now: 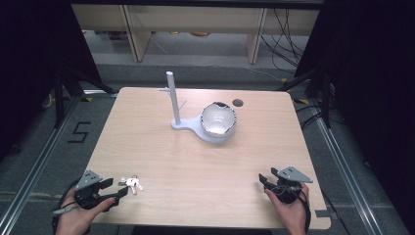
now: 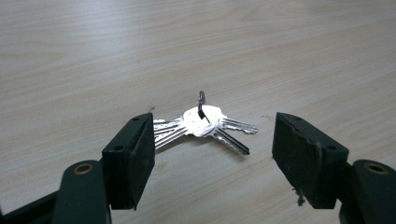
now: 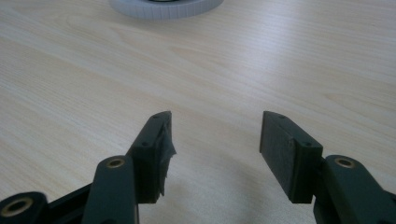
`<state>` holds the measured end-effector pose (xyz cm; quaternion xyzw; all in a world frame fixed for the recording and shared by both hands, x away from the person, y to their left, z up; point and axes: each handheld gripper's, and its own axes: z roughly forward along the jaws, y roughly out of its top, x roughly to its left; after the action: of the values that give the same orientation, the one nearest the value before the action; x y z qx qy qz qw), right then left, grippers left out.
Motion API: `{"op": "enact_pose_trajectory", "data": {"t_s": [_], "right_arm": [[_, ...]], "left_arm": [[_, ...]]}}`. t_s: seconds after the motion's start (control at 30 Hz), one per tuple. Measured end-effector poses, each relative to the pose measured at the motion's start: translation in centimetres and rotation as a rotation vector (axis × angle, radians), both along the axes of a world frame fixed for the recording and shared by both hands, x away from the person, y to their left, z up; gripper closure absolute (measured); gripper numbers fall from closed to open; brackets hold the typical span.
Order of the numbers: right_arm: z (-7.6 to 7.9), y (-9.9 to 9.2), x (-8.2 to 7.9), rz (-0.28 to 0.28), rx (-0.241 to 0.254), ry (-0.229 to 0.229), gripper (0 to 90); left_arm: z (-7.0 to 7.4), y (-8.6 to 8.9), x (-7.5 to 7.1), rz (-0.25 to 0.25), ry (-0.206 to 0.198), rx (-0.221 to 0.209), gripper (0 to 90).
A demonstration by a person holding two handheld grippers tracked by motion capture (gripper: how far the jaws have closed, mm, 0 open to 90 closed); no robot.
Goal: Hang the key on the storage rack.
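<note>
A bunch of silver keys (image 1: 132,183) (image 2: 201,125) on a small ring lies flat near the table's front left. My left gripper (image 1: 116,188) (image 2: 212,154) sits just left of the keys, open, its jaws on either side of them without touching. A white stand (image 1: 203,128) with an upright branched post (image 1: 172,98) and a bowl-shaped dish (image 1: 218,120) stands at the table's middle back. My right gripper (image 1: 263,181) (image 3: 215,149) rests open at the front right, nothing between its jaws. The stand's rim (image 3: 166,8) shows at the top of the right gripper view.
The light wooden table (image 1: 161,161) has a round cable hole (image 1: 238,103) near its back right. Black frame legs (image 1: 61,93) and cables stand on the floor around it. A shelf unit (image 1: 195,24) stands behind.
</note>
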<state>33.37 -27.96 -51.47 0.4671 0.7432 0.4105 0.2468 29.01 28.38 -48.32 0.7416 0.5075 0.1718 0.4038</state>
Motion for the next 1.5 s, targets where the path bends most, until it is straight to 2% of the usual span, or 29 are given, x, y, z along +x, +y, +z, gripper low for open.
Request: {"op": "enact_pose_trajectory", "data": {"t_s": [0.03, 0.07, 0.23, 0.3, 0.33, 0.4, 0.47, 0.5, 0.57, 0.6, 0.63, 0.67, 0.77, 0.8, 0.83, 0.87, 0.9, 0.93, 0.97, 1.03, 1.1, 1.2, 1.27, 1.33, 1.37, 1.43, 1.5], "right_arm": [[0.1, -0.1, 0.0, -0.002, -0.008, 0.003, 44.4], [0.1, -0.1, -0.1, -0.004, -0.007, 0.004, 44.1], [0.0, -0.1, 0.0, -0.003, 0.011, 0.004, 43.0], [0.0, -0.1, 0.0, -0.003, 0.012, 0.004, 42.3], [0.0, -0.1, 0.0, -0.004, 0.011, 0.004, 42.2], [0.0, -0.1, 0.0, -0.001, 0.010, 0.008, 42.0], [0.0, 0.0, 0.1, -0.005, -0.004, 0.002, 41.9], [0.0, 0.0, 0.1, -0.005, -0.004, 0.002, 41.9], [0.0, 0.0, 0.1, 0.000, -0.013, 0.010, 41.8], [0.0, 0.0, 0.0, 0.000, -0.016, 0.011, 41.8], [0.0, 0.0, 0.0, 0.003, -0.015, 0.015, 41.8], [0.0, 0.1, 0.1, 0.005, -0.010, 0.013, 41.8], [0.0, 0.1, 0.1, 0.005, -0.013, 0.017, 41.8], [0.0, 0.1, 0.1, 0.002, -0.018, 0.021, 41.8], [0.0, 0.1, 0.1, 0.004, -0.017, 0.024, 41.8], [0.1, 0.5, -0.2, -0.031, 0.015, 0.066, 41.8], [0.1, 0.5, -0.2, -0.027, 0.011, 0.062, 41.7], [0.0, 0.2, 0.1, 0.003, 0.001, 0.038, 41.7], [0.0, 0.2, 0.1, 0.000, -0.010, 0.040, 41.7], [0.0, 0.2, 0.1, 0.003, -0.020, 0.035, 41.6], [0.0, 0.3, 0.1, 0.001, -0.014, 0.047, 41.6], [0.0, 0.3, 0.2, 0.006, -0.034, 0.045, 41.7], [0.0, 0.4, 0.1, 0.004, -0.033, 0.061, 41.8], [0.0, 0.4, 0.1, 0.005, -0.034, 0.062, 41.8], [0.0, 0.4, 0.1, 0.005, -0.034, 0.062, 41.8], [-0.1, 0.4, 0.2, 0.007, -0.026, 0.056, 41.7], [0.0, 0.4, 0.2, 0.007, -0.029, 0.062, 41.8]], "left_arm": [[0.3, 0.1, -0.1, -0.017, 0.007, 0.026, 29.5], [0.2, -0.1, 0.0, -0.002, -0.004, -0.003, 29.5], [0.3, -0.2, -0.1, -0.008, -0.001, 0.016, 29.7], [0.3, 0.0, 0.0, -0.015, 0.002, 0.039, 29.9], [0.6, 0.2, 0.0, -0.038, 0.011, 0.069, 30.0], [0.9, 0.1, 0.3, -0.045, 0.021, 0.066, 30.4], [1.4, 0.2, 0.7, -0.070, 0.052, 0.089, 30.9], [1.4, 0.2, 0.7, -0.070, 0.052, 0.089, 31.8], [2.3, 0.3, 1.3, -0.069, 0.076, 0.113, 34.4], [2.6, 0.5, 1.7, -0.084, 0.106, 0.134, 34.6], [2.6, 0.5, 1.7, -0.084, 0.106, 0.134, 34.8], [2.8, 0.4, 2.2, -0.096, 0.118, 0.156, 35.1], [2.7, 0.1, 2.8, -0.112, 0.140, 0.166, 32.8], [2.4, -0.4, 3.6, -0.116, 0.167, 0.180, 31.5], [2.2, -0.6, 4.2, -0.142, 0.192, 0.211, 30.6], [2.1, -0.7, 4.6, -0.162, 0.211, 0.233, 29.9], [1.8, -0.9, 5.1, -0.184, 0.224, 0.248, 29.4], [1.5, -1.2, 5.7, -0.186, 0.248, 0.254, 29.0], [1.2, -1.4, 6.1, -0.191, 0.255, 0.252, 28.6], [0.8, -2.0, 6.8, -0.190, 0.265, 0.270, 28.5], [0.8, -2.4, 7.3, -0.193, 0.310, 0.283, 27.9], [0.7, -3.3, 8.1, -0.184, 0.366, 0.305, 27.8], [0.6, -3.7, 8.4, -0.171, 0.370, 0.316, 28.2], [0.7, -4.2, 8.8, -0.154, 0.402, 0.346, 28.3], [0.7, -4.2, 8.8, -0.154, 0.402, 0.346, 28.5], [0.4, -4.8, 9.1, -0.111, 0.444, 0.317, 29.7], [0.3, -4.8, 9.2, -0.107, 0.451, 0.326, 30.9]]}}
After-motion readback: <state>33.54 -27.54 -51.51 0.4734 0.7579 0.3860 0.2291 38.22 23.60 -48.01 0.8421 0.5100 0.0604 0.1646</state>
